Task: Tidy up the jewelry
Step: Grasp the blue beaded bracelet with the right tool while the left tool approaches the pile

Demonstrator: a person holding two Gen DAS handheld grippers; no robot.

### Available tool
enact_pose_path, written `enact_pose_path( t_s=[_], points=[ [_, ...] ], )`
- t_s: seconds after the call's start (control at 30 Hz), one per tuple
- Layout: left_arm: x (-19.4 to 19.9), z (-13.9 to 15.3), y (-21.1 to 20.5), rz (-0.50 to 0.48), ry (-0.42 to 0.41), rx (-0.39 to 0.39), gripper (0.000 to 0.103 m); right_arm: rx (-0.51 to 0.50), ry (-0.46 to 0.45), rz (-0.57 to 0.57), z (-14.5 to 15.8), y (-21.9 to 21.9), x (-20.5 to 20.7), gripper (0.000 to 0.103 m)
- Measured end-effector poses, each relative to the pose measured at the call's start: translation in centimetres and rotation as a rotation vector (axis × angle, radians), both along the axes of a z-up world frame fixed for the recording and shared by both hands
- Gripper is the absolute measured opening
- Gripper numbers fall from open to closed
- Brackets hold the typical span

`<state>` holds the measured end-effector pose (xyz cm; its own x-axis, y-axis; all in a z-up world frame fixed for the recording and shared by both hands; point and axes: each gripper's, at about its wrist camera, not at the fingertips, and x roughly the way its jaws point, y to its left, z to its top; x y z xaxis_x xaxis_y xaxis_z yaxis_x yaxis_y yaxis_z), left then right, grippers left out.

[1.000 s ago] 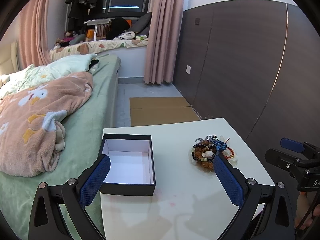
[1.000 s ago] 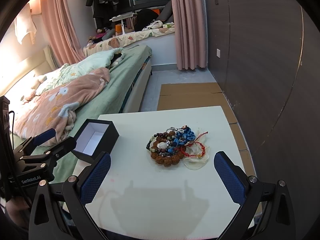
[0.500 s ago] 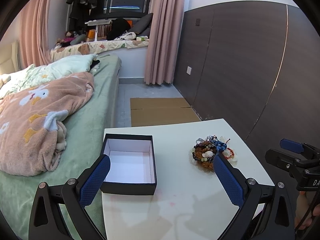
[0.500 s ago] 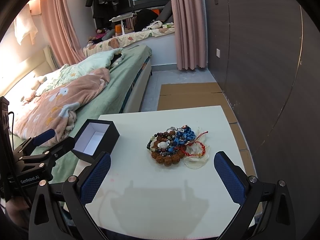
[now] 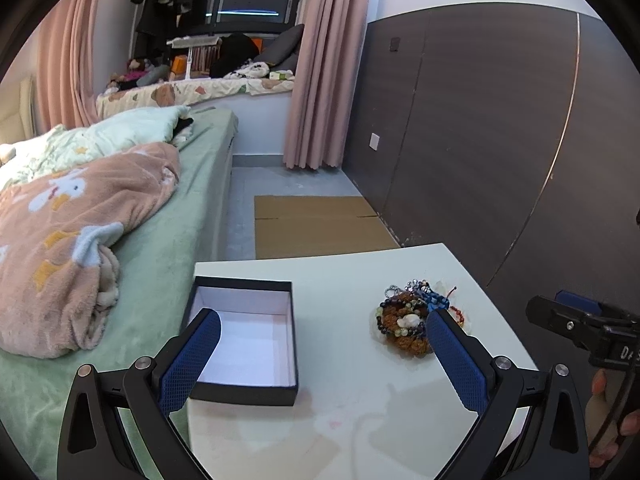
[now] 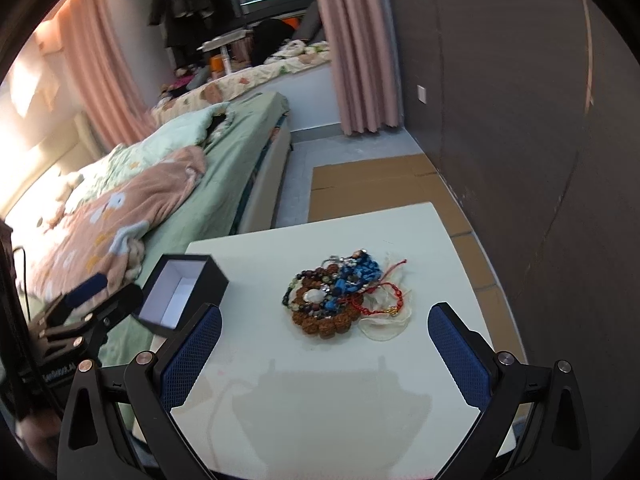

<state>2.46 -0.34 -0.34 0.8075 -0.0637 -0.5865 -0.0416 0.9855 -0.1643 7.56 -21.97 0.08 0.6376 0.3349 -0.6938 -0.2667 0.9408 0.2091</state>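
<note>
We hold both grippers, left and right, jaws wide apart and empty, above the white table; the jewelry pile lies right of the open black box

left wrist cam sits low behind the left gripper, looking fwd over the near edge of the white desk toward bed and window. right wrist cam sits behind the right gripper, a bit higher, tilted down, frame slightly blurred. both near the desk. shared: desk, black box, jewelry pile, bed. each cam catches the other gripper at its frame edge.
</note>
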Motion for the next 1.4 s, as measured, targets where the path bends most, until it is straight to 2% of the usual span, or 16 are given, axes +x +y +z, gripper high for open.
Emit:
enact_pose_path(
  t_s=[0.23,0.33,0.5,0.7,0.9,0.97,1.07,1.2,1.3,1.4],
  points=[
    [2.5,-1.1,-1.1,-0.027,0.023,-0.042,0.101,0.064,0.059,-0.119,-1.5,-2.6,3.1,0.103],
    [3.8,-1.9,-2.0,-0.053,0.046,-0.051,0.098,0.104,0.101,-0.171,-2.4,-3.8,4.6,0.103],
    [5.9,-3.2,-3.7,-0.118,0.094,-0.078,0.085,0.154,0.204,-0.245,-4.4,-4.9,6.8,0.103],
    [7.6,-4.2,-5.8,-0.189,0.111,-0.065,0.073,0.235,0.257,-0.266,-5.7,-5.5,8.6,0.098],
    [9.3,-5.3,-5.2,-0.180,0.156,-0.092,0.061,0.294,0.343,-0.253,-8.0,-4.8,10.4,0.076],
    [9.6,-5.5,-4.6,-0.163,0.164,-0.105,0.060,0.308,0.386,-0.236,-9.4,-4.0,11.1,0.065],
    [9.8,-5.6,-3.8,-0.145,0.165,-0.106,0.059,0.327,0.424,-0.214,-10.6,-3.0,11.7,0.063],
    [9.8,-5.7,-3.4,-0.139,0.170,-0.116,0.059,0.302,0.435,-0.205,-11.6,-1.6,12.5,0.061],
    [9.7,-5.7,-3.5,-0.143,0.180,-0.124,0.059,0.334,0.453,-0.206,-12.3,-1.6,12.9,0.045],
    [9.7,-5.9,-3.7,-0.153,0.186,-0.116,0.055,0.373,0.462,-0.208,-12.6,-1.7,13.2,0.043]
  ],
)
